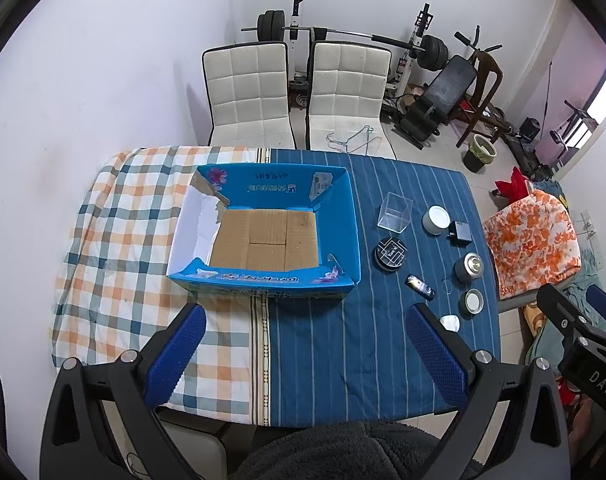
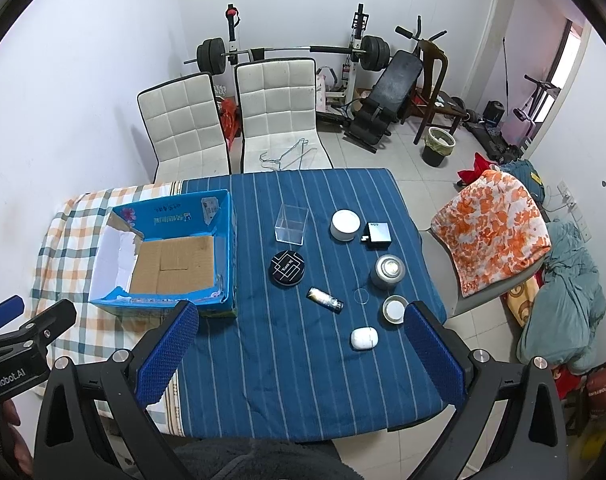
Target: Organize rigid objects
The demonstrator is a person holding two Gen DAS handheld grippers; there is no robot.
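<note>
An empty blue cardboard box [image 1: 345, 216] [image 2: 227, 232] sits on the table's left half. To its right on the blue striped cloth lie a clear cube [image 2: 291, 224], a white round jar [image 2: 345, 224], a black charger [image 2: 377, 233], a black round tin [image 2: 287, 268], a silver can [image 2: 387, 271], a small dark bottle [image 2: 325, 299] on its side, a small open tin [image 2: 394, 309] and a white earbud case [image 2: 364, 338]. My left gripper [image 1: 303, 356] hangs open before the box. My right gripper [image 2: 299, 354] is open above the near table edge, holding nothing.
Two white padded chairs [image 2: 231, 120] stand behind the table, with a weight bench [image 2: 383, 92] and barbell beyond. A chair draped in an orange floral cloth [image 2: 491, 232] is at the right edge. A checked cloth [image 1: 115, 232] covers the table's left part.
</note>
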